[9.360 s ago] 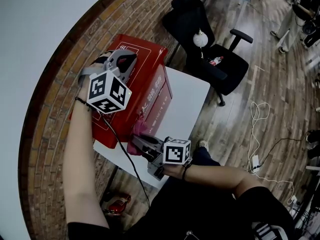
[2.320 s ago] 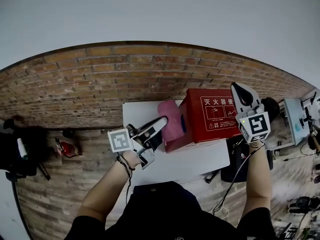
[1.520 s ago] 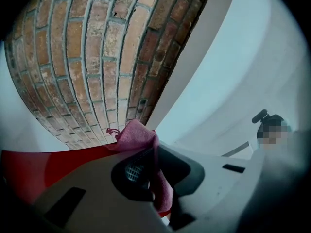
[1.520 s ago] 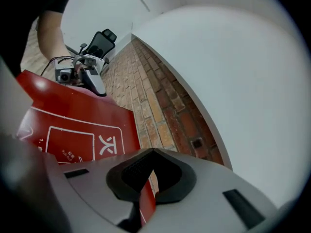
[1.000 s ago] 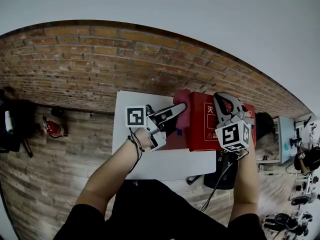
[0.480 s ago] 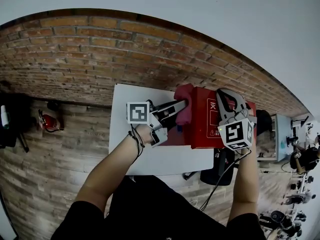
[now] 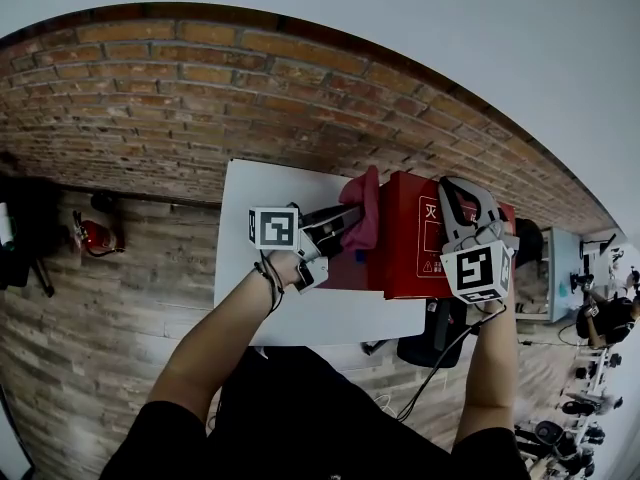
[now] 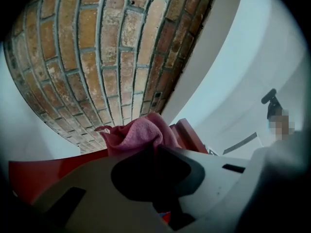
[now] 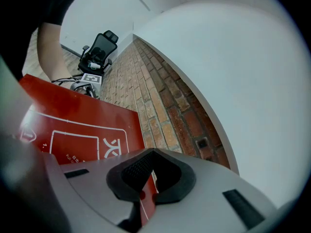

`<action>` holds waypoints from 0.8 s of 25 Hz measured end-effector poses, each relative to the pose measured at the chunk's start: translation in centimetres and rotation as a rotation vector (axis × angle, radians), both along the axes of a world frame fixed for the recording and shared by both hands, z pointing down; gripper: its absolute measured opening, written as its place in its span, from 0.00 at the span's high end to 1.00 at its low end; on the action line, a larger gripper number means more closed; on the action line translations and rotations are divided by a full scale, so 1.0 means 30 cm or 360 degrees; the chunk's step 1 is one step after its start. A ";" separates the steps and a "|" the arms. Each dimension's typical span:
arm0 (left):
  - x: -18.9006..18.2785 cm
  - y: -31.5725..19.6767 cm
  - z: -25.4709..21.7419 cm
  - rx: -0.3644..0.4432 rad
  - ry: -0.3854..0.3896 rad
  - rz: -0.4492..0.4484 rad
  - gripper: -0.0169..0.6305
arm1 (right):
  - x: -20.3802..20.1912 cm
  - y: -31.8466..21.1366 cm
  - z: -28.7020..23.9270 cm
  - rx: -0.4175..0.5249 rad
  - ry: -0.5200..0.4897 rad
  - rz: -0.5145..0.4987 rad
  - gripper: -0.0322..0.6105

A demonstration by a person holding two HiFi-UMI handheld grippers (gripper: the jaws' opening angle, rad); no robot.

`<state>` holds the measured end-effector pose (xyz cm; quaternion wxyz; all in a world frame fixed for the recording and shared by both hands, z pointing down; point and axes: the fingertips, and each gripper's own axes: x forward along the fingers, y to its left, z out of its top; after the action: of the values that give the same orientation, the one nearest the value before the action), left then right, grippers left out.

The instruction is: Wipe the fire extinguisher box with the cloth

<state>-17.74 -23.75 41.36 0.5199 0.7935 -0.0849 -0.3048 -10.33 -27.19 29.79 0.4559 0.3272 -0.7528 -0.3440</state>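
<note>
The pink cloth (image 7: pixel 365 204), clamped in the left gripper (image 7: pixel 350 218), should be pressed flat on the fire extinguisher box (image 7: pixel 402 253), whose edge is pinched by the right gripper (image 7: pixel 462 194).

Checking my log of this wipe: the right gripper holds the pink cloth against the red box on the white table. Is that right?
Not quite: the left gripper holds the pink cloth, seen between its jaws in the left gripper view. It is against the red box on the white table; the right gripper grips the box's edge.
</note>
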 end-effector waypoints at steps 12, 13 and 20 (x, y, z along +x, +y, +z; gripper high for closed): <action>0.004 -0.014 0.111 0.0012 -0.0153 -0.0022 0.89 | 0.003 -0.003 0.003 -0.0008 -0.0010 -0.0002 0.92; 0.004 -0.014 0.118 0.0010 -0.0152 -0.0024 0.89 | 0.003 -0.003 0.002 -0.0007 -0.0008 -0.0001 0.92; -0.001 -0.016 0.182 0.0060 -0.0225 -0.0067 0.89 | 0.003 -0.004 0.003 -0.0010 0.0001 0.0005 0.92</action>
<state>-17.75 -24.23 46.83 0.4912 0.8206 -0.1323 -0.2604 -10.25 -27.30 29.87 0.4576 0.3267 -0.7534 -0.3410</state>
